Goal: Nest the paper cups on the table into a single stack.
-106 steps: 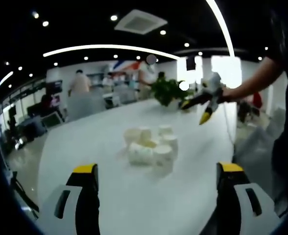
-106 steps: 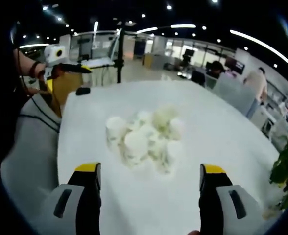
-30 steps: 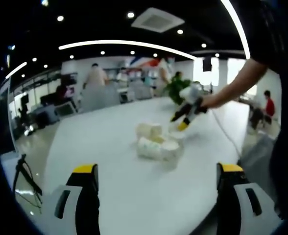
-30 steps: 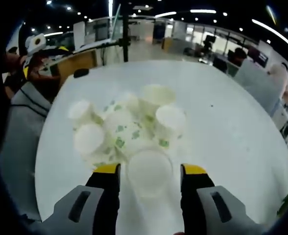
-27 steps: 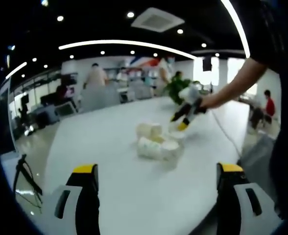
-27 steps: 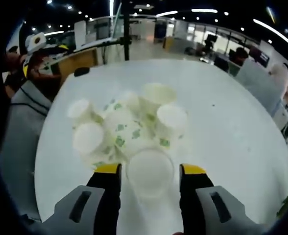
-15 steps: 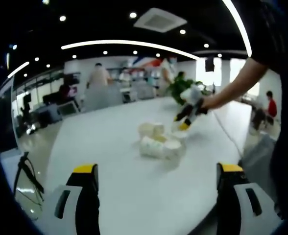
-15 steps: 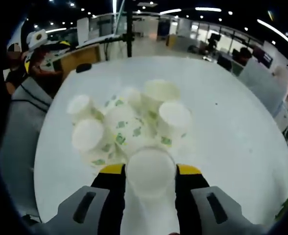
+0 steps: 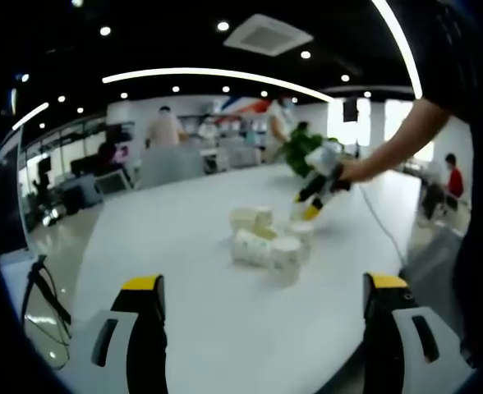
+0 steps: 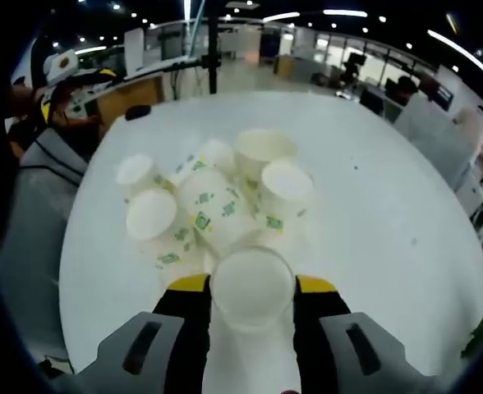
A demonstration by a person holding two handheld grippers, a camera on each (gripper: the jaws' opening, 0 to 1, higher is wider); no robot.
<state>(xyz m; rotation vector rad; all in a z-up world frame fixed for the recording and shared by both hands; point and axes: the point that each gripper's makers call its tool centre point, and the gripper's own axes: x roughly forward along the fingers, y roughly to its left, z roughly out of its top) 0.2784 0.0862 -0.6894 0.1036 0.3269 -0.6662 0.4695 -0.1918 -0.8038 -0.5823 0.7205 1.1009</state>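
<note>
My right gripper (image 10: 253, 289) has its jaws pressed against the sides of one paper cup (image 10: 253, 287), mouth facing my camera, at the near edge of the cluster of paper cups (image 10: 217, 209) on the white table (image 10: 373, 205). My left gripper (image 9: 262, 300) is spread wide with nothing between its jaws, held low over the near end of the table, well apart from the cluster (image 9: 270, 242). In the left gripper view the right gripper (image 9: 317, 190) comes in from the far right side, tips down at the cups. So the right hand is the nearer one. The gripped cup's long axis runs roughly along my jaws, and the rest of the pile lies straight ahead of it, some cups upright, some tipped. I judge an upright open cup (image 10: 263, 148) at the far side to be a likely target for nesting.
</note>
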